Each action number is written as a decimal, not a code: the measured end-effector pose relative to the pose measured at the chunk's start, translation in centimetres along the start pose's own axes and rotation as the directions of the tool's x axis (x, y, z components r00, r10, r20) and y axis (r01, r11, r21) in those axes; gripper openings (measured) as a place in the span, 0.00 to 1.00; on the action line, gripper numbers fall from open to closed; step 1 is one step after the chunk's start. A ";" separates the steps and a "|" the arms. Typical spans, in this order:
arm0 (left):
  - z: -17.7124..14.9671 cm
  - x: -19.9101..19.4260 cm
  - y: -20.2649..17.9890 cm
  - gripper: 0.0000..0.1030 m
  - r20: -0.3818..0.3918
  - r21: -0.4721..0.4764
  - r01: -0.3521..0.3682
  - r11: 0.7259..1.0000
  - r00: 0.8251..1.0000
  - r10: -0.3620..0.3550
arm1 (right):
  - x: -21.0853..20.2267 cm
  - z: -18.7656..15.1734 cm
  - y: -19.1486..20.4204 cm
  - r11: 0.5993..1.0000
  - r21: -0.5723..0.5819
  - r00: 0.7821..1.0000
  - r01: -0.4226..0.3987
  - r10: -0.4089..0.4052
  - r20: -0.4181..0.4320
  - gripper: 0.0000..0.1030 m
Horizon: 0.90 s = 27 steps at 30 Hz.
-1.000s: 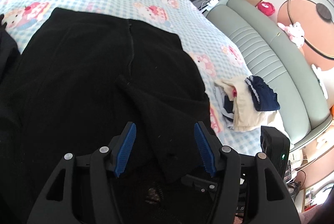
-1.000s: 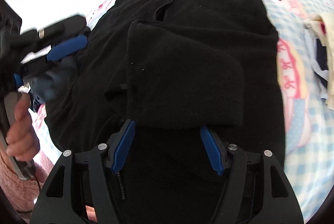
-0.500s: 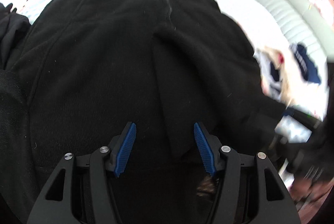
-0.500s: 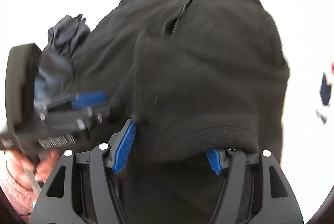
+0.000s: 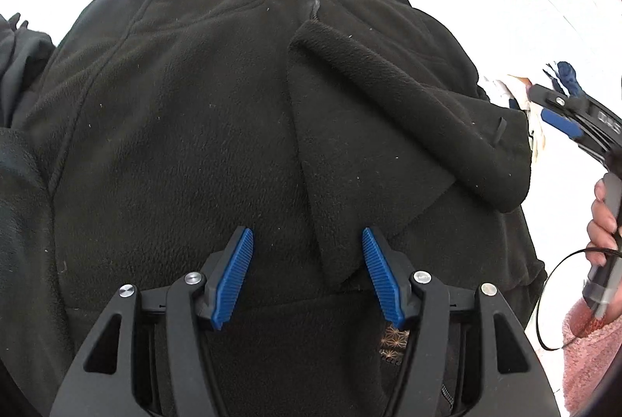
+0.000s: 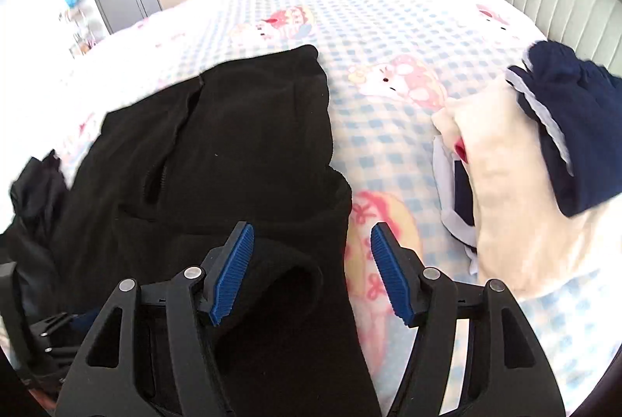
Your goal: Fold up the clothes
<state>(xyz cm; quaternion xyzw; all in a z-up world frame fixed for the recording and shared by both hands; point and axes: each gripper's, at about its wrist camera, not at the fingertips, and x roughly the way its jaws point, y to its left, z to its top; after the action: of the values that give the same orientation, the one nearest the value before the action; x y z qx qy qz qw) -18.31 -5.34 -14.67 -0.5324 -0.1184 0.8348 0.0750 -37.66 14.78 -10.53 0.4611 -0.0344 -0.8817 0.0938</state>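
Left gripper (image 5: 307, 275) is pointing steeply downward, its blue-padded jaws standing apart with nothing clamped between the pads. Right gripper (image 6: 311, 271) is likewise tilting downward, jaws parted and gripping nothing. In the left wrist view, the right gripper is appearing at the right edge, seen from the side, with the right hand (image 5: 602, 218) wrapping its fingers around the handle and a pink sleeve (image 5: 591, 355) covering the wrist below.
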 end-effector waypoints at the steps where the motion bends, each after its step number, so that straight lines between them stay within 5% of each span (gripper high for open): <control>1: 0.3 -0.2 -0.6 0.59 0.011 0.027 0.000 1.000 1.000 0.000 | -0.4 -0.5 -0.1 0.999 -0.002 0.999 -0.048 0.048 -0.018 0.63; 4: 1.9 -0.1 -3.0 0.59 0.031 0.120 -0.004 0.993 1.000 0.001 | -0.6 -2.6 0.4 0.986 -0.064 0.983 -0.153 0.145 -0.112 0.63; 10: 6.2 4.0 -7.3 0.59 -0.032 0.338 -0.081 0.938 0.995 0.097 | 1.6 -5.8 1.3 0.971 -0.186 0.957 -0.148 0.093 -0.274 0.63; 14: 10.1 2.8 -7.1 0.59 0.070 0.219 -0.025 0.975 0.997 0.009 | 2.3 -6.1 1.4 0.968 -0.176 0.950 -0.177 0.121 -0.289 0.63; 17: 12.1 0.9 -4.9 0.59 0.138 0.033 0.108 0.994 0.984 -0.111 | 2.6 -5.2 1.1 0.977 -0.136 0.960 -0.167 0.130 -0.247 0.63; 21: 10.5 -1.7 -3.4 0.60 0.203 0.025 0.111 0.994 0.973 -0.114 | 2.8 -2.8 -1.1 0.990 0.046 0.978 -0.130 0.136 -0.161 0.63; 27: 4.9 0.4 -5.1 0.60 0.078 0.214 0.075 0.974 0.993 -0.093 | 3.8 -2.8 -2.4 0.980 0.128 0.969 -0.152 0.173 -0.176 0.63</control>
<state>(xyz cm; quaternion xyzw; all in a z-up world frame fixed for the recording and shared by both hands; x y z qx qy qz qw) -22.92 -0.89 -11.66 -0.4791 -0.0547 0.8611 0.1611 -37.77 16.45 -15.57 0.5417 -0.1135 -0.8207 0.1422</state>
